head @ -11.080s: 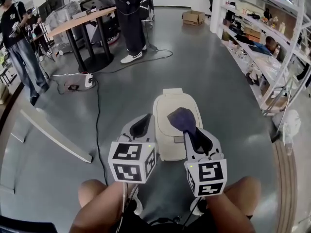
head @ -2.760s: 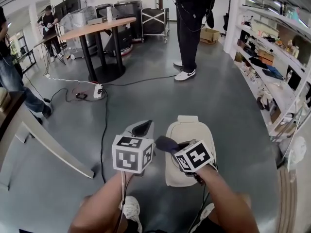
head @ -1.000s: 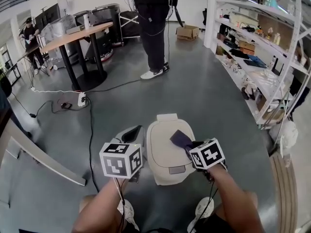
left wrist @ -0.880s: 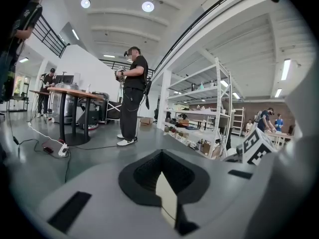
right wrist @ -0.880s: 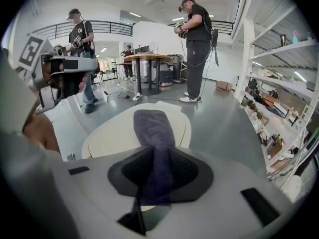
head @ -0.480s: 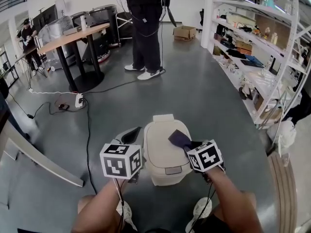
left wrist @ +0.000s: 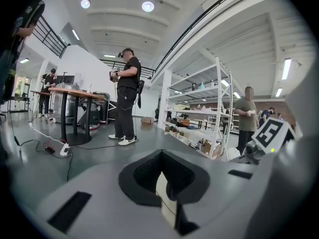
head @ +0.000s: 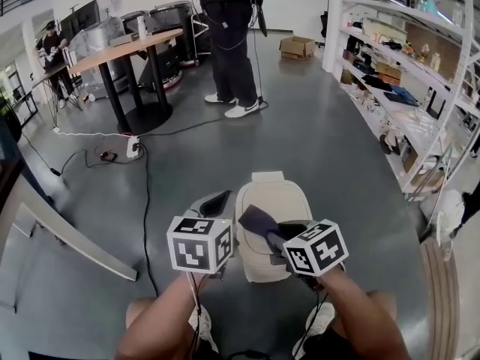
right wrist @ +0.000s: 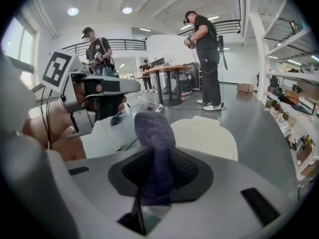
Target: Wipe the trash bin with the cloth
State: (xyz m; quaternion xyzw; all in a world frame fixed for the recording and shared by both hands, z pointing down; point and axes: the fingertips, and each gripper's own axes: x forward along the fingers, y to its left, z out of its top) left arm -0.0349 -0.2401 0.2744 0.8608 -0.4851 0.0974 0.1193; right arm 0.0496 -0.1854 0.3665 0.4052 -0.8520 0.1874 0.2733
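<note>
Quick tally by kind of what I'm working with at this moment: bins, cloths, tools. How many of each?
Trash bin: 1
Cloth: 1, clamped in the right tool
Tools: 2, the right tool and the left tool, which holds nothing
Total: 4

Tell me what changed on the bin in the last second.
The right gripper swept the cloth leftward across the bin lid, from its right side to its left. It stays shut on the cloth. The left gripper remains beside the bin's left side, shut and empty.
</note>
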